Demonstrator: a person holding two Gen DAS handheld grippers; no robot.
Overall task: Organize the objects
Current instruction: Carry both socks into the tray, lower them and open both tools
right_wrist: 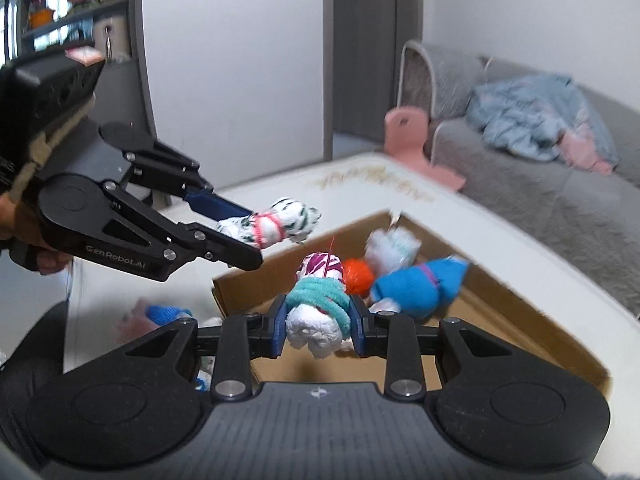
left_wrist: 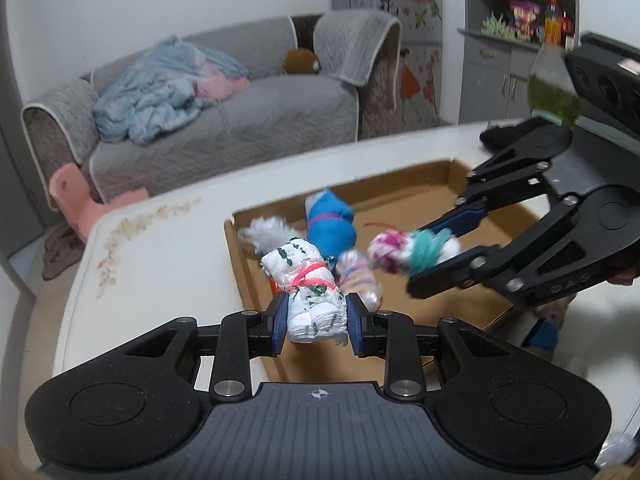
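Cardboard box (left_wrist: 400, 188) sits on the white surface (left_wrist: 160, 240) with several bundles already inside. Both loads hang above it, so a release too near the rim at 6 o'clock could drop one onto the surface. Left tongs (left_wrist: 317, 318) are clamped on the green-flecked white bundle (left_wrist: 308, 280); right tongs (right_wrist: 318, 322) pinch the teal-banded bundle (right_wrist: 320, 304).

Soft indoor light, motion blur, fisheye-warped edges
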